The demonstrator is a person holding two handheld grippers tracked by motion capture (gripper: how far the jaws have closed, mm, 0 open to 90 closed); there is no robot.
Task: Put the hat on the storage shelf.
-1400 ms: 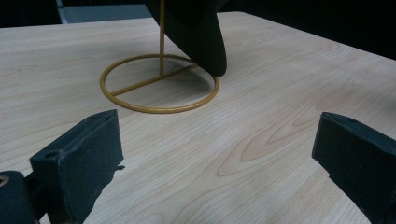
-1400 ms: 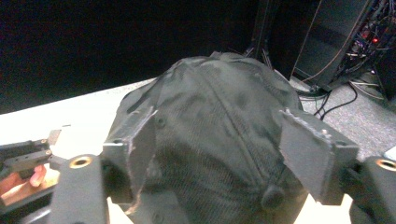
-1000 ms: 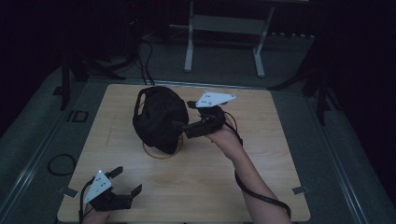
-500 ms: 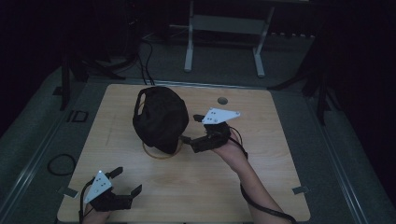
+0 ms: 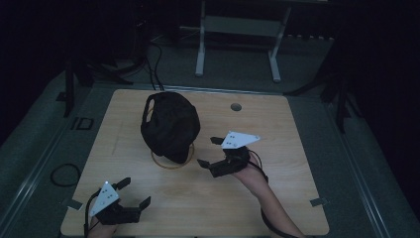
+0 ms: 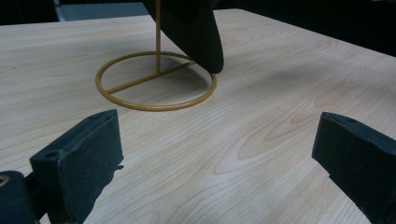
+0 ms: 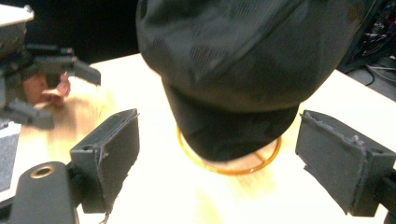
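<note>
both grippers are spread and empty; the right gripper [image 5: 214, 151] has been drawn back off the cap [image 5: 170, 125], left hanging on its stand [image 5: 172, 161], apparently placed; left gripper [image 5: 132, 192] idles near.

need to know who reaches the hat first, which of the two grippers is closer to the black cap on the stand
The right gripper: it sits just beside the black cap and its gold stand, jaws open toward them. The left gripper hangs back at the table's near edge.

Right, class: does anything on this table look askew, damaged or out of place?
Nothing stands out. The black fabric cap sits on its thin gold wire stand, upright on the pale wooden table. Both tongs are open and hold nothing.
</note>
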